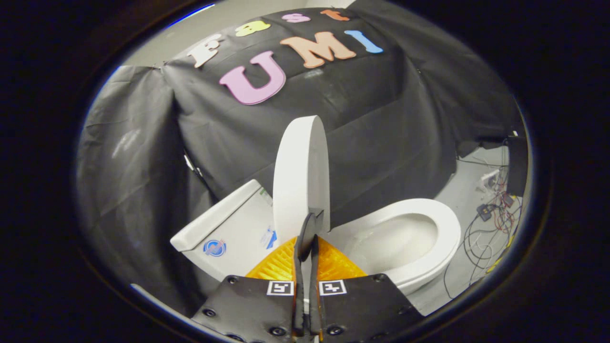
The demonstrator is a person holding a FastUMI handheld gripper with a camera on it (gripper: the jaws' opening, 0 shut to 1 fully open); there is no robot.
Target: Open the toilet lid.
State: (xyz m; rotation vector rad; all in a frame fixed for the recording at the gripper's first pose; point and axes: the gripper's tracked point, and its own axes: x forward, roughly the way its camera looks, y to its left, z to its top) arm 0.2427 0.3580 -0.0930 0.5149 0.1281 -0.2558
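At the centre of the frame the toilet lid (pixel 301 176) stands upright above the open bowl (pixel 410 238), so the opening looks nearly done, with the fingers (pixel 307 228) pressed together at its lower edge.

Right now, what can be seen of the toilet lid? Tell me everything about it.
The toilet lid is a plain white oval, smooth and hard-looking like plastic, with a thick rounded rim. It stands raised, nearly upright, between the tank and the open bowl, leaving the seat uncovered. The gripper sits at its lower edge, fingers nearly closed together there; whether they pinch the rim cannot be told.
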